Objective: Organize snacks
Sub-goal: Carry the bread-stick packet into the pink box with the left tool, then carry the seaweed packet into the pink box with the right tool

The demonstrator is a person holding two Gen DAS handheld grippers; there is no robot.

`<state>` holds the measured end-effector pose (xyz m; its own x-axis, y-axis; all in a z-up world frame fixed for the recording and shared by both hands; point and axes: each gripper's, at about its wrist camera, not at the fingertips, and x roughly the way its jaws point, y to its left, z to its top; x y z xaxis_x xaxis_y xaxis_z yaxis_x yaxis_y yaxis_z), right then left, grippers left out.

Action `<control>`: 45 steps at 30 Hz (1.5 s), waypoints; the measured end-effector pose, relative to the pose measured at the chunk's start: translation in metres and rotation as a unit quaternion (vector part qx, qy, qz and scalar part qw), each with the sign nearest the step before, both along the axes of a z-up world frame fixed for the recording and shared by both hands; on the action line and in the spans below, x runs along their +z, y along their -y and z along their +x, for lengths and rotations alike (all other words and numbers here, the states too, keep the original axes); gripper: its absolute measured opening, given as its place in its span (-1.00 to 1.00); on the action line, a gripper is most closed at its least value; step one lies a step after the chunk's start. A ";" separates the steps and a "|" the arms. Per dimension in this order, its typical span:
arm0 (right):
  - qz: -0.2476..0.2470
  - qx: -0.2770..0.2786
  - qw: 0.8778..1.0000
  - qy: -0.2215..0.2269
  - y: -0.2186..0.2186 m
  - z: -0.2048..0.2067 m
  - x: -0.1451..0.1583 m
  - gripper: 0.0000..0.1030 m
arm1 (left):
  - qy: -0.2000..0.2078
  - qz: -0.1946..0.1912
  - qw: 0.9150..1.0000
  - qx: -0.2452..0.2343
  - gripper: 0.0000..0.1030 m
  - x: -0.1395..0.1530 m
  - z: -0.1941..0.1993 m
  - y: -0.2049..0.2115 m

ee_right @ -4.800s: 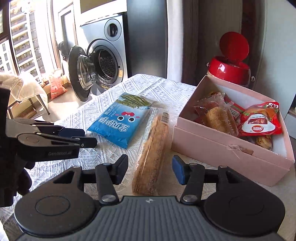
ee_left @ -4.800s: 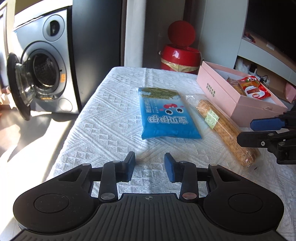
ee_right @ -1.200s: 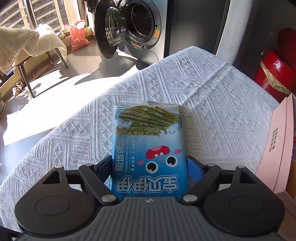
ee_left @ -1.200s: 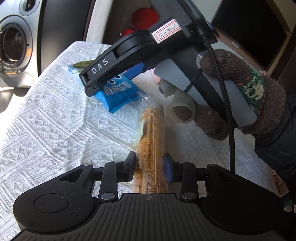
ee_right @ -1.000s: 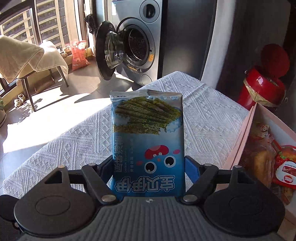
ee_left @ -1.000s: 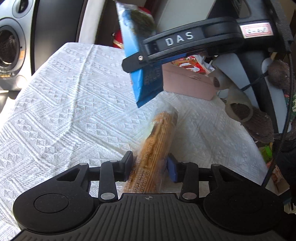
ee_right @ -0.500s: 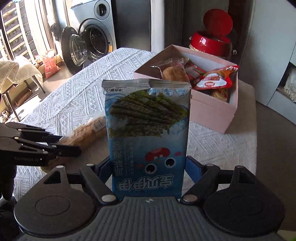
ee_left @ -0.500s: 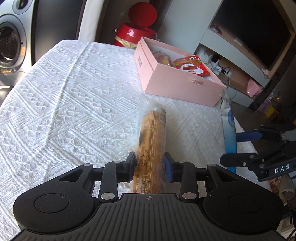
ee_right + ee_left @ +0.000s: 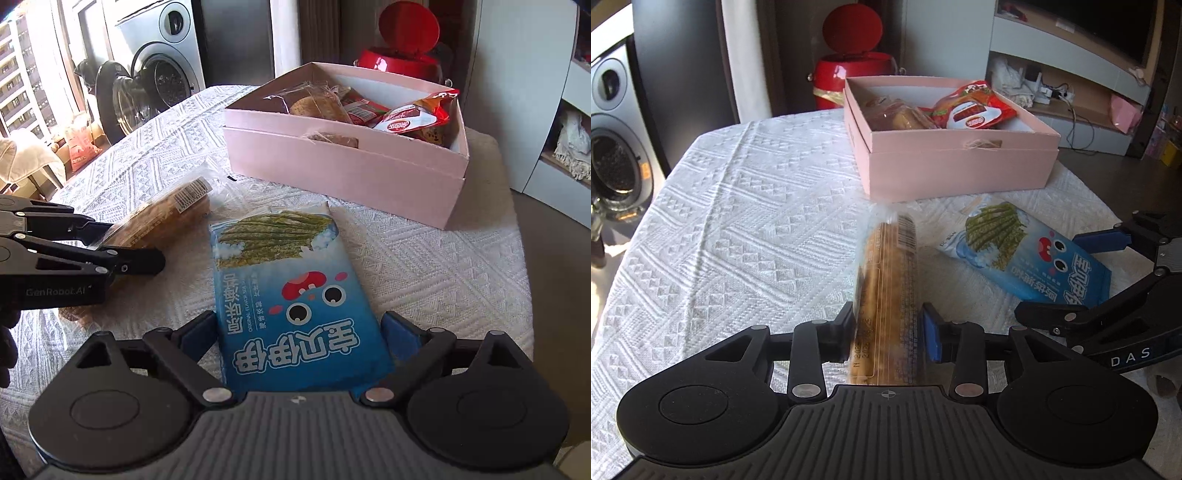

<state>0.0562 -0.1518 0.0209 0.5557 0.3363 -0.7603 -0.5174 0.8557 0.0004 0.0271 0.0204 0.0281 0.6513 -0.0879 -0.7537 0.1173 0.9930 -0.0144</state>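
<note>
Tabletop [image 9: 746, 229] surface: covered with a white textured cloth and carrying all task items.

Left hand-held gripper [image 9: 888, 332]: clamped on a long clear-wrapped pack of golden-brown biscuits [image 9: 888, 280]. Both blue pads press the pack's sides near its close end. The jaws have just been easing slightly wider with the pack between them, yet contact remains on both sides. The pack extends away from the gripper toward the pink box, with its barcode label at the far end. In the right wrist view the pack lies at a low angle over the cloth; whether its far end touches the cloth cannot be determined.

Right hand-held gripper [image 9: 299, 339]: jaws apart, having just been opening. A flat blue seaweed-snack bag with a cartoon face [image 9: 291, 295] lies on the cloth between the pads, with a visible gap at the pad on the right of the view. The bag rests just beside the biscuit pack, in front of the box and apart from it.

Pink rectangular cardboard box [image 9: 960, 166]: open-topped, standing on the far part of the tabletop. It holds a red snack packet [image 9: 971, 110] and clear-wrapped pastries [image 9: 894, 114].

Background: a red bin with raised lid [image 9: 853, 70] stands behind the tabletop; a silver front-loading washing machine [image 9: 162, 70] with its door open stands to the left.
</note>
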 end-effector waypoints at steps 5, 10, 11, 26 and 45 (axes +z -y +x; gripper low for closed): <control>0.008 0.012 1.000 0.000 0.001 -0.001 0.005 0.69 | -0.001 -0.010 1.000 -0.010 -0.18 0.000 0.004 -0.006; 0.037 0.014 0.999 0.030 0.013 -0.017 0.035 0.63 | 0.011 -0.037 0.999 -0.024 -0.28 -0.001 -0.004 -0.019; 0.042 0.013 0.998 0.037 0.015 -0.020 0.041 0.63 | 0.011 -0.048 0.999 -0.020 -0.31 -0.001 -0.007 -0.022; 0.065 -0.043 0.991 0.107 0.059 -0.034 0.085 0.63 | 0.198 -0.166 0.964 -0.062 -0.31 0.179 0.063 -0.008; 0.094 -0.066 0.982 0.147 0.062 0.024 0.140 0.31 | 0.117 -0.178 0.977 -0.009 -0.25 0.053 0.011 -0.035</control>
<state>0.0803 -0.2141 0.1612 0.7906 0.3656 -0.4912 -0.4029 0.9147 0.0323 0.0379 0.0555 0.0812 0.7980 -0.3304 -0.5041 0.1766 0.9278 -0.3285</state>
